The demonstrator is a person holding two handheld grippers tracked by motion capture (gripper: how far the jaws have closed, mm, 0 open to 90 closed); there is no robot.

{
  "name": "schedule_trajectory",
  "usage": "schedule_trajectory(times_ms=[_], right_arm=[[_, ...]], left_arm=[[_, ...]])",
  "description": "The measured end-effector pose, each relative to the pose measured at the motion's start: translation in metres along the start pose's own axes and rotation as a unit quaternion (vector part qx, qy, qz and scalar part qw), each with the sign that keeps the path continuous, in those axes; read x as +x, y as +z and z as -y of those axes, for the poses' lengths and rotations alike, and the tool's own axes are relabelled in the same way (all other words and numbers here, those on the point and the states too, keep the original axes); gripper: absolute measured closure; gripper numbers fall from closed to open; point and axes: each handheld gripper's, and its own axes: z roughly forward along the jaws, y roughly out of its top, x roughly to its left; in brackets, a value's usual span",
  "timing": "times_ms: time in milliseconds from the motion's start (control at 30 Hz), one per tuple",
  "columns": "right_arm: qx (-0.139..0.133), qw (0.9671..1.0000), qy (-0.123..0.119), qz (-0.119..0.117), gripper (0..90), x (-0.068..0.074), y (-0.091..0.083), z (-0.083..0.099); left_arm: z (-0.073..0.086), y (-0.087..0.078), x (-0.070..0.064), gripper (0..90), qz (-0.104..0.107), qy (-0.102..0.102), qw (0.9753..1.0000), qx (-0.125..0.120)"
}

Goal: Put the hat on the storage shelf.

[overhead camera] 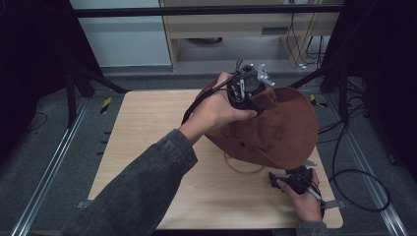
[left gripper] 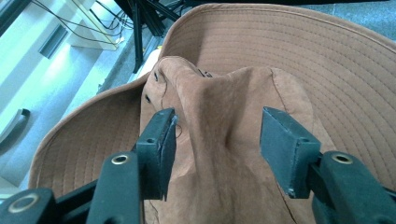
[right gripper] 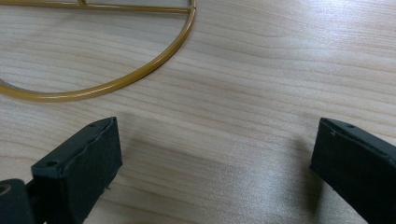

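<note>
Left gripper [left gripper: 217,144] spread around the crumpled crown of a brown, wide-brimmed suede hat [left gripper: 233,116], fabric bulging between the jaws, hat raised off the light wooden tabletop [overhead camera: 162,147]. Right gripper [right gripper: 215,168] spread wide and holding nothing, low over the tabletop below the hat's brim, a thin gold wire ring [right gripper: 116,81] lying just ahead of it.

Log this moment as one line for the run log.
left claw: astride brown hat crown, open | right claw: open above wooden table, holding nothing | gold wire ring: lying on table
</note>
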Motion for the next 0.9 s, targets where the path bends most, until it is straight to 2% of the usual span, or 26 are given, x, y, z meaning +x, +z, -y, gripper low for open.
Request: schedule_trajectory(times_ms=[233,433,667,900], right_arm=[[0.000,1.0000,0.000,0.000,1.9,0.000,0.000,0.000],[0.000,1.0000,0.000,0.000,1.9,0.000,0.000,0.000],[0.000,1.0000,0.000,0.000,1.9,0.000,0.000,0.000],[0.000,1.0000,0.000,0.000,1.9,0.000,0.000,0.000]], left_arm=[[0.002,-0.001,0.000,41.8,0.001,-0.003,1.0000,0.002],[0.004,-0.006,0.000,34.6,0.002,-0.009,0.9999,-0.005],[0.007,-0.011,-0.001,30.6,0.010,-0.012,0.9998,-0.012],[0.009,-0.017,-0.004,22.4,0.017,-0.017,0.9996,-0.015]])
